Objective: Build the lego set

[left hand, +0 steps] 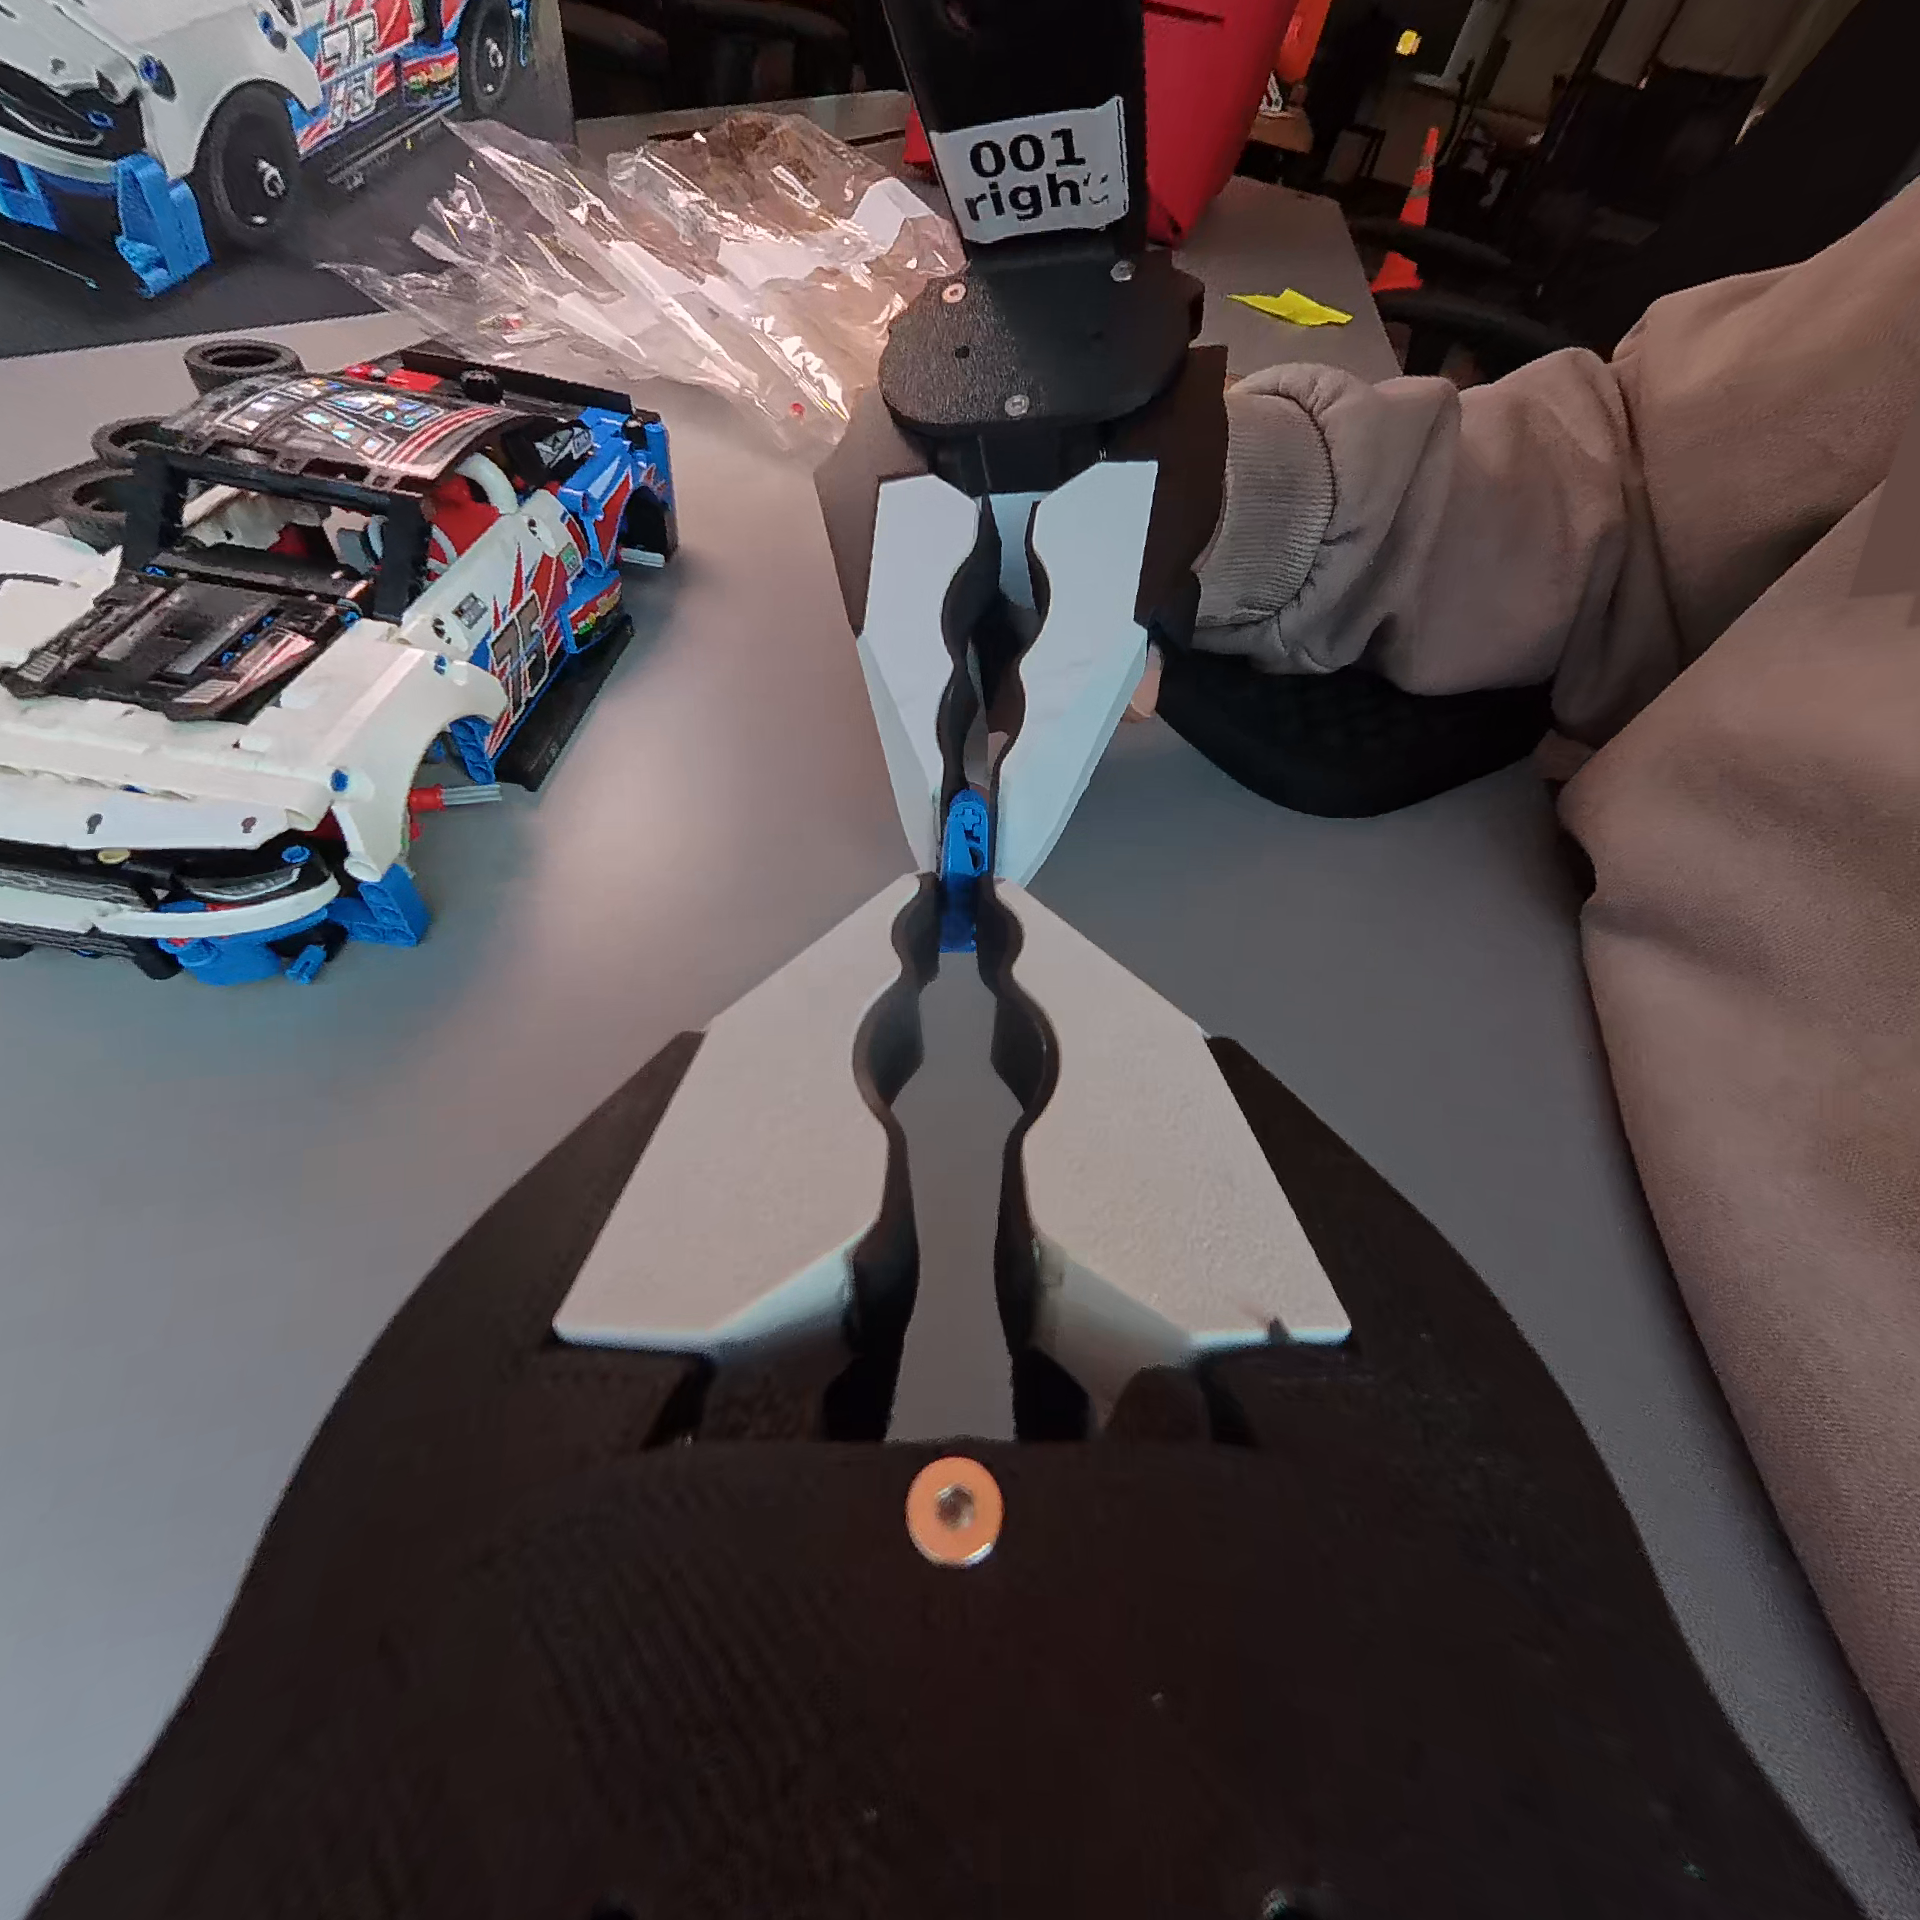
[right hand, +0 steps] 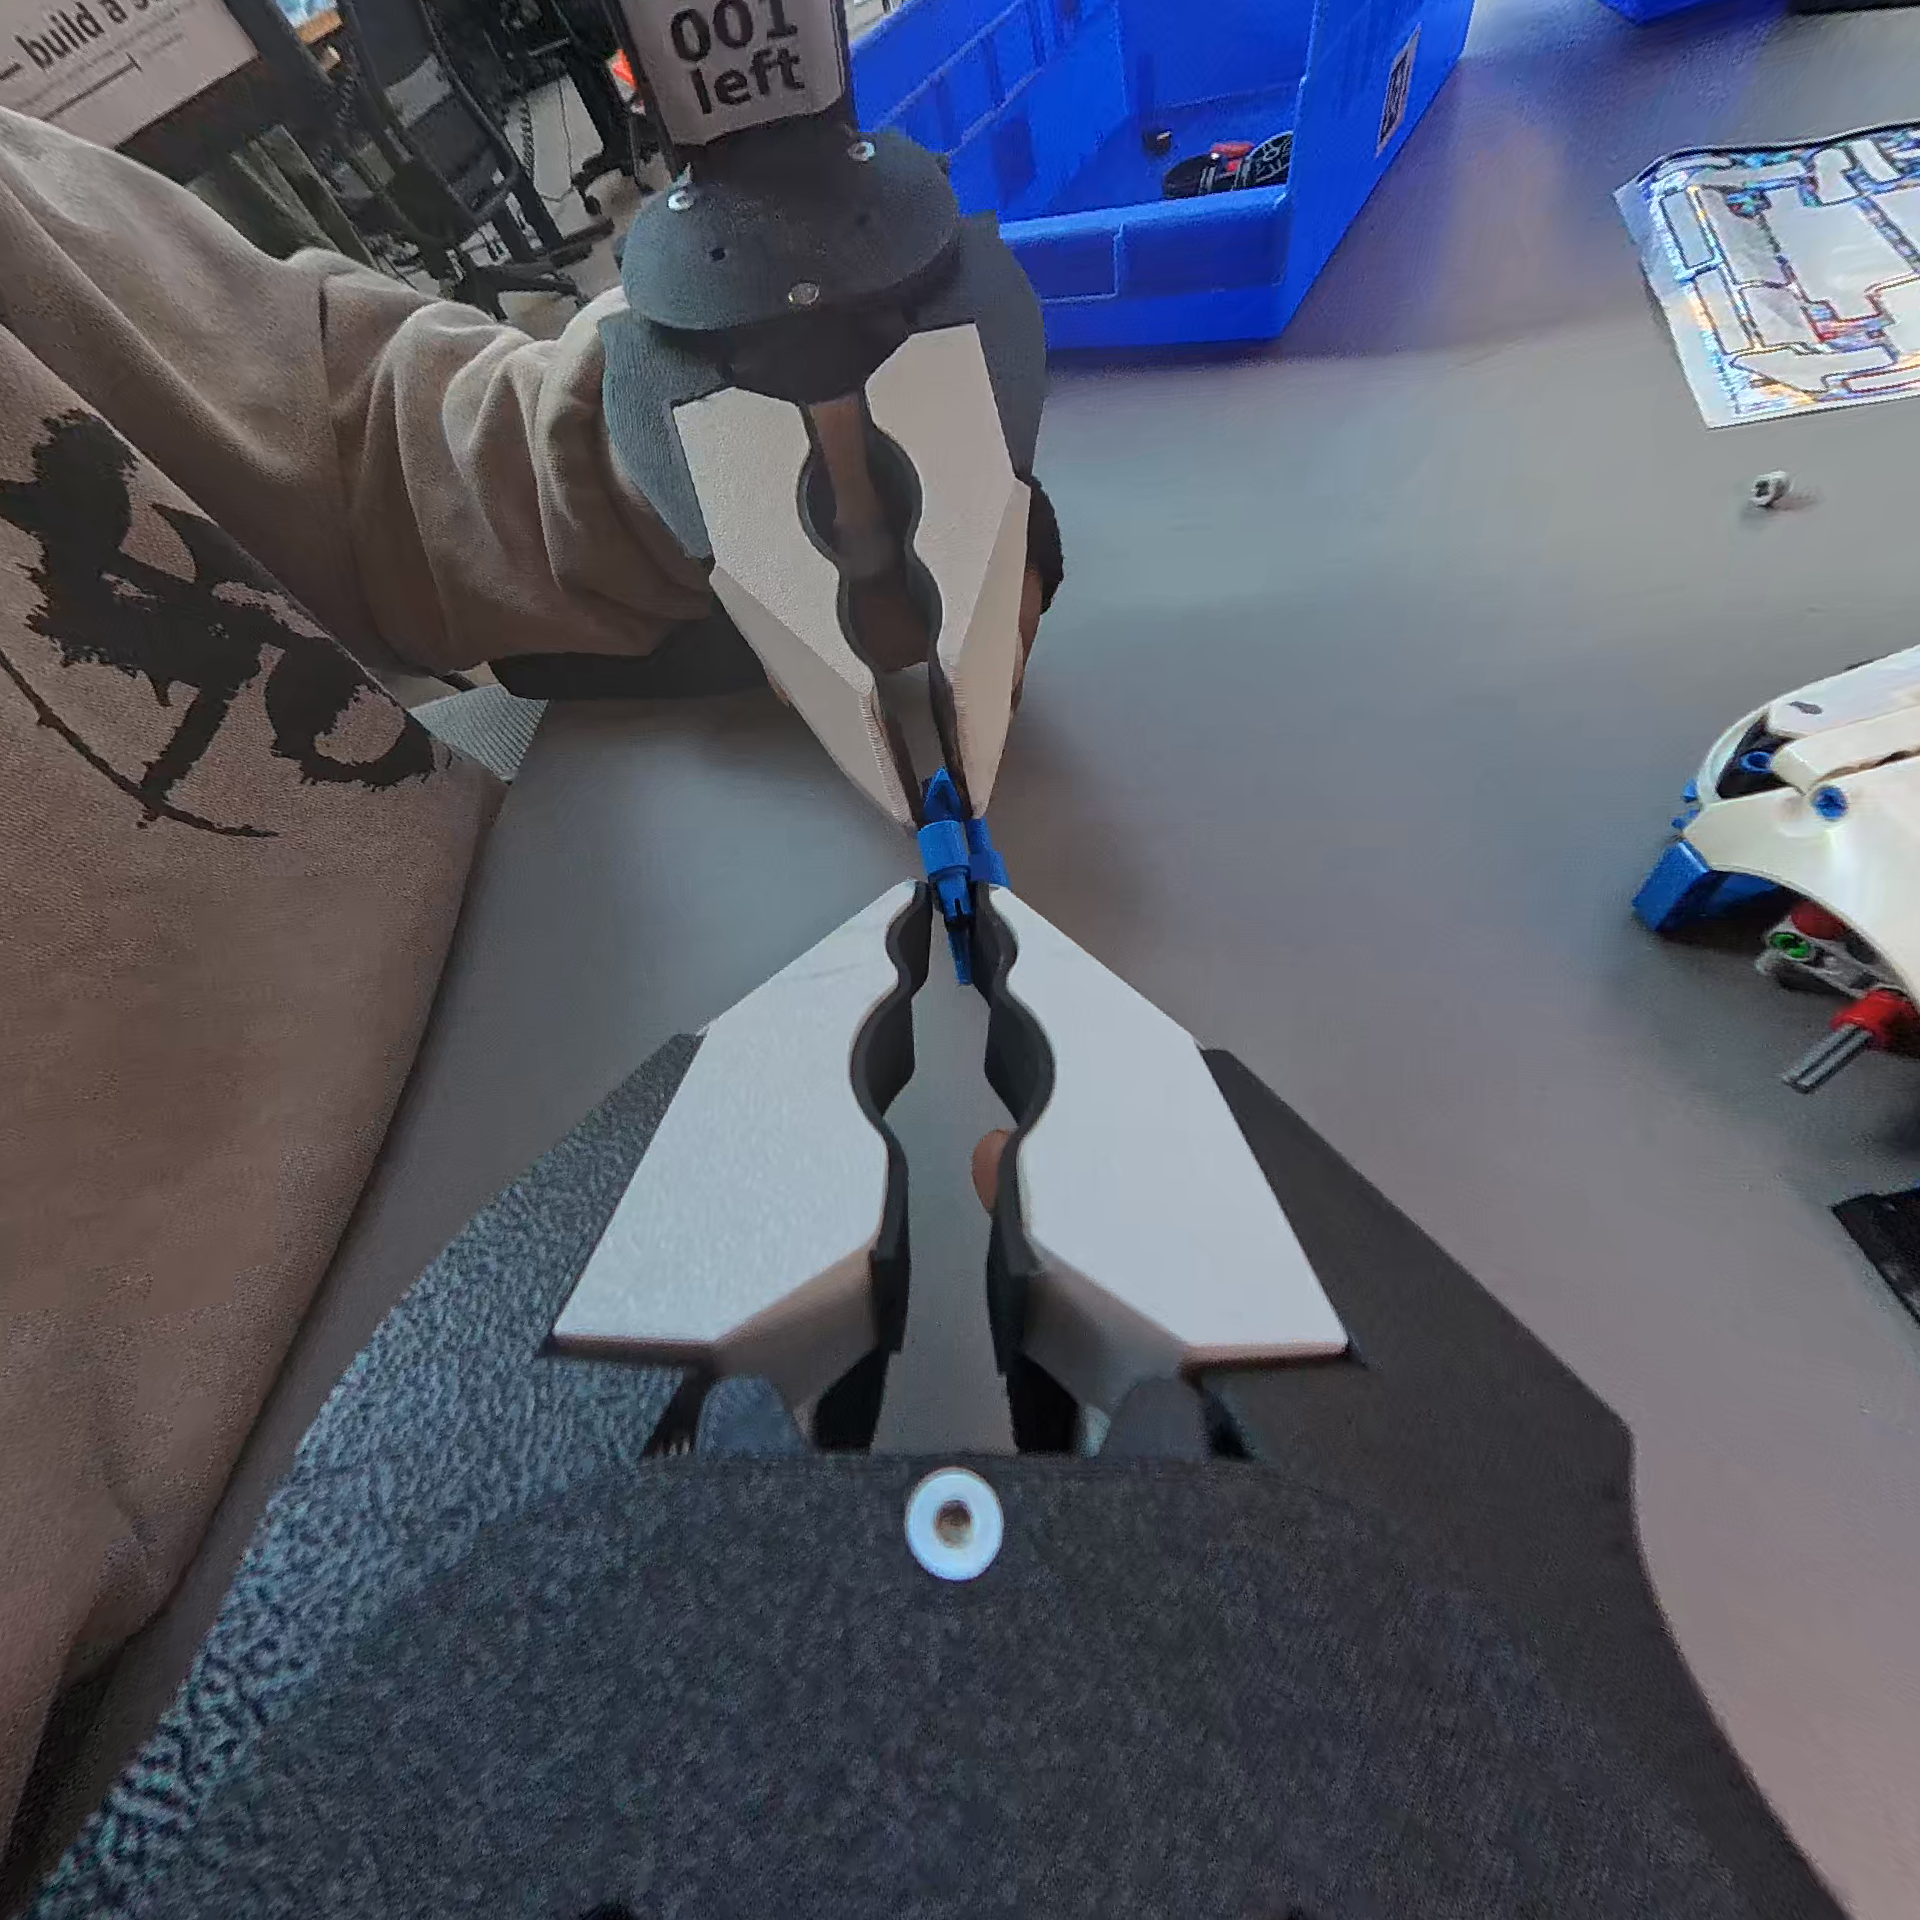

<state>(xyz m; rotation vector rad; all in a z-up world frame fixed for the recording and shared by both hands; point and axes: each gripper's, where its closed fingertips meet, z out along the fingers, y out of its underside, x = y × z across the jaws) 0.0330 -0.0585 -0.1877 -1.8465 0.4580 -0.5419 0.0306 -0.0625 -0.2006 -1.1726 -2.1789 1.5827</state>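
Both tips meet — left hand-held gripper [left hand: 958,914] and right hand-held gripper [right hand: 954,914] each pinch the blue lego piece [left hand: 964,862].

Two hand-held grippers meet tip to tip over the grey tabletop [left hand: 312,1195]: the left hand-held gripper [left hand: 954,914] and the right hand-held gripper [right hand: 954,914], each with two white fingers. Between their tips sit small blue lego pieces [left hand: 964,868]; how many cannot be told. One part-built toy car [left hand: 312,644] stands at the left, with three loose black tyres [left hand: 241,364] just beyond it. Far off lie crumpled clear plastic bags [left hand: 644,260], count unclear. One blue bin [right hand: 1164,177], one sticker sheet [right hand: 1787,270] and one tiny grey piece [right hand: 1769,488] lie at the far right.
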